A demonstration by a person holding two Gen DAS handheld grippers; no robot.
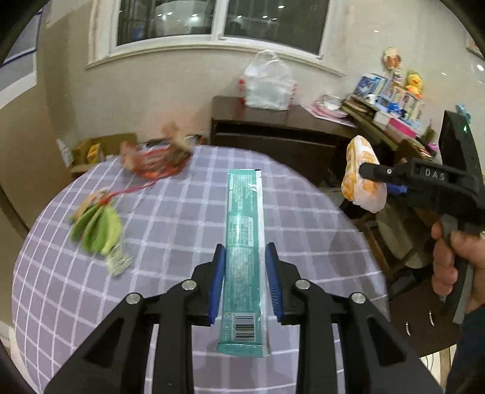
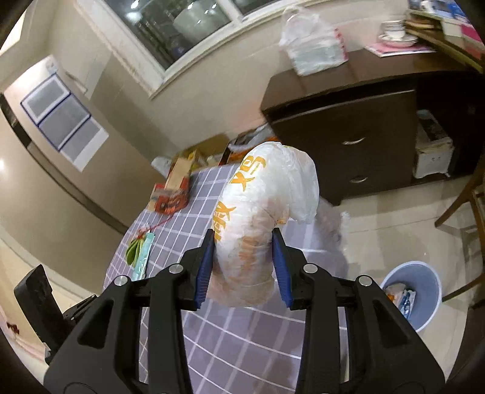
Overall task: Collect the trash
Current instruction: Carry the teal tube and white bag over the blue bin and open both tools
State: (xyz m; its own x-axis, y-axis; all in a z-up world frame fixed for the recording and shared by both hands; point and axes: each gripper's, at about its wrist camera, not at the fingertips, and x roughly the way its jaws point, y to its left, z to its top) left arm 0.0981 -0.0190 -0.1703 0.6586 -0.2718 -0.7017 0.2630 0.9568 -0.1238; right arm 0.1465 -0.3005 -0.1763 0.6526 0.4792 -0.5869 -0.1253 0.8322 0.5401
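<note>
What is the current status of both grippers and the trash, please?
Left gripper shut on teal wrapper. Right gripper shut on white bag. Bin on floor, nothing in the way.

Indoor ceiling light, fisheye edges warped, motion blur w/ window (image 1: 169,18) glare.

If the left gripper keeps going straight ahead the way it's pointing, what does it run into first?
Probably the red package at the far edge of the table, or else the dark cabinet past it. The left gripper already holds the teal wrapper pointing that way. Depth is unclear.
</note>
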